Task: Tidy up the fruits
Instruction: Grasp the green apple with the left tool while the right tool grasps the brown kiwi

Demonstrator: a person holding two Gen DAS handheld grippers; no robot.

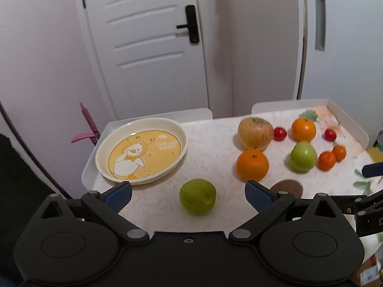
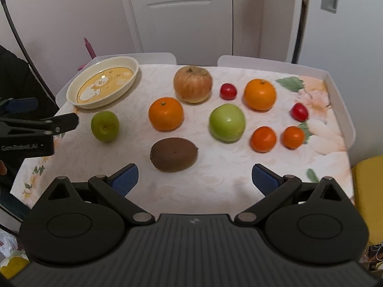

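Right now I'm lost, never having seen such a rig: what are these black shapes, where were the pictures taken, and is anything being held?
They are two handheld grippers, each carrying a camera looking along its blue-padded fingers. The left gripper faces a small green apple beside an empty cream duck-print plate. The right gripper faces a brown kiwi. Oranges, tomatoes and more apples lie on the floral tablecloth. Both grippers are open, holding nothing.
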